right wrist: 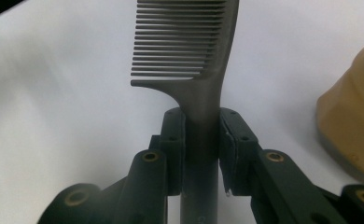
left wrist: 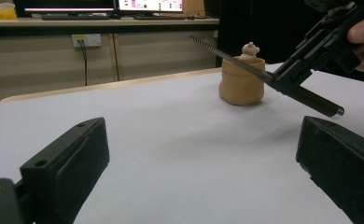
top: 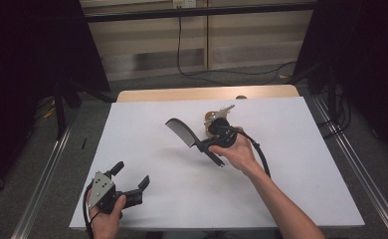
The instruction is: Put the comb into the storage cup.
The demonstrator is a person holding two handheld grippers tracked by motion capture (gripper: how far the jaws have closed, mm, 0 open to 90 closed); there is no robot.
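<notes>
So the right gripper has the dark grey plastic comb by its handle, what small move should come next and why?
Probably carry the dark grey plastic comb a little toward the tan bear-topped pot and tip its handle end downward. The right gripper is shut on the handle, the comb is held above the white table, and the pot is the nearest container.

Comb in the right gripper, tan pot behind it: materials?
Comb: looks like moulded dark grey plastic with a matt finish, judging by its thin even teeth and one-piece handle; the handle end has a shiny tip, possibly metal. Right gripper clamps the handle.
Pot: tan and matt with soft rounded edges, so maybe clay or wood; can't tell which.
</notes>
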